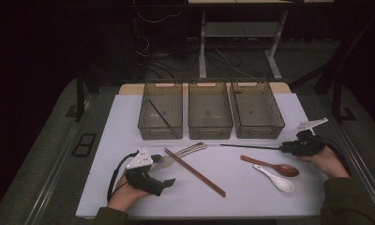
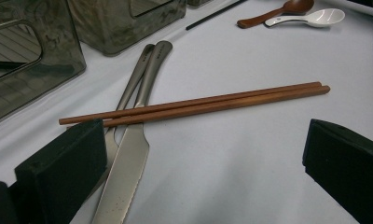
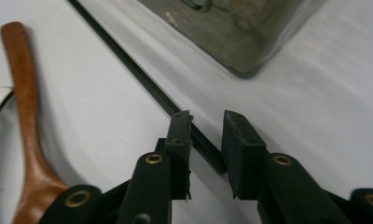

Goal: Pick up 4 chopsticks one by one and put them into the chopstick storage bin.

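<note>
**Black chopstick waits between slack jaws**

Straddling the end of the black chopstick (image 3: 147, 84) – which lies on the table (image 1: 251, 187) before the bins – the right gripper (image 3: 207, 128) stands narrowly parted, not pinching. Closing off-centre could roll the thin stick aside. The left gripper (image 2: 198, 154) gapes wide, empty.

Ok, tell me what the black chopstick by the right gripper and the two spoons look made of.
Black chopstick: smooth, slightly glossy, likely plastic or lacquered wood; can't tell which. Brown spoon: apparently wood, warm reddish-brown with a soft sheen. White spoon: glossy white, probably ceramic or melamine.
</note>
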A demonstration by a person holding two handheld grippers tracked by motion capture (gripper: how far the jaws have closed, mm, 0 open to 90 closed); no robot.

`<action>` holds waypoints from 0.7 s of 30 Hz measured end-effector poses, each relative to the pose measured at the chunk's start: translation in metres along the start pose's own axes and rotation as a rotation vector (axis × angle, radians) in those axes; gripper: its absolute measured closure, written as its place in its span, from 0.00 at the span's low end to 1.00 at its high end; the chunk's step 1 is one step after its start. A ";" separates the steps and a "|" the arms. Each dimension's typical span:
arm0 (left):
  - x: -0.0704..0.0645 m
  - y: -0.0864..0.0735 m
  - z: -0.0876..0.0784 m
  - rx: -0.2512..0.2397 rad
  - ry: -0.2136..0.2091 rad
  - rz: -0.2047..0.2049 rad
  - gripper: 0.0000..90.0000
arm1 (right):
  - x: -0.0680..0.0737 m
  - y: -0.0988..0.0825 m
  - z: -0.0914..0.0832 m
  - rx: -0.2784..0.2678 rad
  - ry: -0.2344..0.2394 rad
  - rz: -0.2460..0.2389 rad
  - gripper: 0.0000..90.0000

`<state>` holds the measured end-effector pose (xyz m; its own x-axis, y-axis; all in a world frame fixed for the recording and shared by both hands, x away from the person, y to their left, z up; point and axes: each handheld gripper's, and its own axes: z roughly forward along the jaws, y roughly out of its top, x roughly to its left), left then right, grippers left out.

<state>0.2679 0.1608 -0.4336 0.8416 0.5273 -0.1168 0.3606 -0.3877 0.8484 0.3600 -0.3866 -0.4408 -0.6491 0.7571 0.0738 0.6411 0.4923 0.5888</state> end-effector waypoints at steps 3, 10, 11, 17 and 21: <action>0.000 0.000 0.000 0.000 0.000 0.000 0.00 | 0.005 -0.001 -0.002 0.016 0.017 -0.019 0.82; -0.001 0.000 0.001 -0.006 -0.001 -0.002 0.00 | 0.016 -0.005 -0.007 0.038 0.056 -0.063 0.86; -0.001 0.000 0.000 -0.005 -0.001 -0.001 0.00 | 0.017 -0.006 -0.007 0.041 0.061 -0.066 0.86; -0.001 0.000 0.000 -0.005 -0.002 -0.001 0.00 | 0.019 -0.004 -0.009 0.020 0.080 -0.076 0.84; -0.001 0.000 0.001 -0.004 -0.001 0.001 0.00 | 0.026 0.007 -0.008 -0.011 0.111 -0.112 0.84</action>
<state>0.2675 0.1592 -0.4337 0.8425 0.5259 -0.1167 0.3583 -0.3852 0.8504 0.3444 -0.3673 -0.4287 -0.7581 0.6453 0.0948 0.5575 0.5658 0.6075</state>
